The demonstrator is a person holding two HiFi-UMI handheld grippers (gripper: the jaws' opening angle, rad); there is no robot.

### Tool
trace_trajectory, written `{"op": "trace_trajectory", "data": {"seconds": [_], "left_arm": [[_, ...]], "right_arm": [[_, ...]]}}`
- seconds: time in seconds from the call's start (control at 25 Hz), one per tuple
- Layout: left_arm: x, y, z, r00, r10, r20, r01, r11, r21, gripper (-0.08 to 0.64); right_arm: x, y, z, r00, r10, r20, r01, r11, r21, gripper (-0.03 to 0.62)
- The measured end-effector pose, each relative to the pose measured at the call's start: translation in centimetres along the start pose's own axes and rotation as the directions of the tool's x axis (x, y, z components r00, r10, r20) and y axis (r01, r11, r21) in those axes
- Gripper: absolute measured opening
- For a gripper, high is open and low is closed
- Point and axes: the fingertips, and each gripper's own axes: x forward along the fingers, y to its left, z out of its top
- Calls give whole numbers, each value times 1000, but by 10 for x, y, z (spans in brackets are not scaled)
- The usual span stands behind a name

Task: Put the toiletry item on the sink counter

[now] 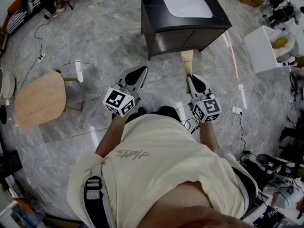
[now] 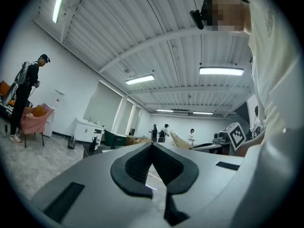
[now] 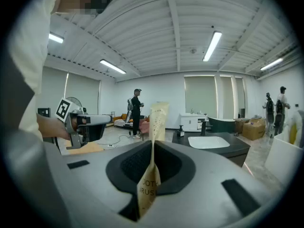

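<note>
Jaws of the right gripper (image 3: 153,145) are clenched on a thin kraft-paper packet (image 3: 157,120), the toiletry item. Jaws of the left gripper (image 2: 152,145) are pressed together w/ nothing between them. Both are held out in front of the person's torso, over the grey marble floor (image 1: 95,37), and neither is over the sink counter (image 1: 156,11) ahead.

Hard to make out:
- In the head view the counter's far edge and tap are cut off by the frame top.
- The person's torso covers the forearms and much of the near floor.
- There the packet is only a tan strip past the right jaws, the rest hidden under the gripper.
- In the right gripper view the pads cut into the packet's print; only approx. "OTH" and "RUSH" can be read.

View differences:
- Head view shows the white basin (image 1: 187,6) from above, sunk in the dark surface, plus a wooden stool (image 1: 40,99) at left.
- Right gripper view shows the counter side-on, to the right of and beyond the upright packet, w/ the left gripper off to the left and other people in the background.
- Left gripper view shows the right gripper's marker cube (image 2: 236,136) at right.
</note>
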Motion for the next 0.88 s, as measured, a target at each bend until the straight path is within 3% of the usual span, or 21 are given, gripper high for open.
{"op": "trace_trajectory", "data": {"seconds": [0.28, 0.6, 0.88], "left_arm": [[-8, 9, -1, 1000, -20, -5, 20, 1000, 3, 3], [-19, 14, -19, 998, -11, -62, 9, 1000, -26, 3], [35, 37, -57, 987, -58, -150, 47, 996, -75, 3]], "right_arm": [[-1, 12, -4, 998, -48, 32, 48, 999, 6, 15], [-3, 14, -9, 997, -68, 26, 66, 995, 72, 15], [17, -26, -43, 994, -108, -30, 111, 974, 199, 16]]}}
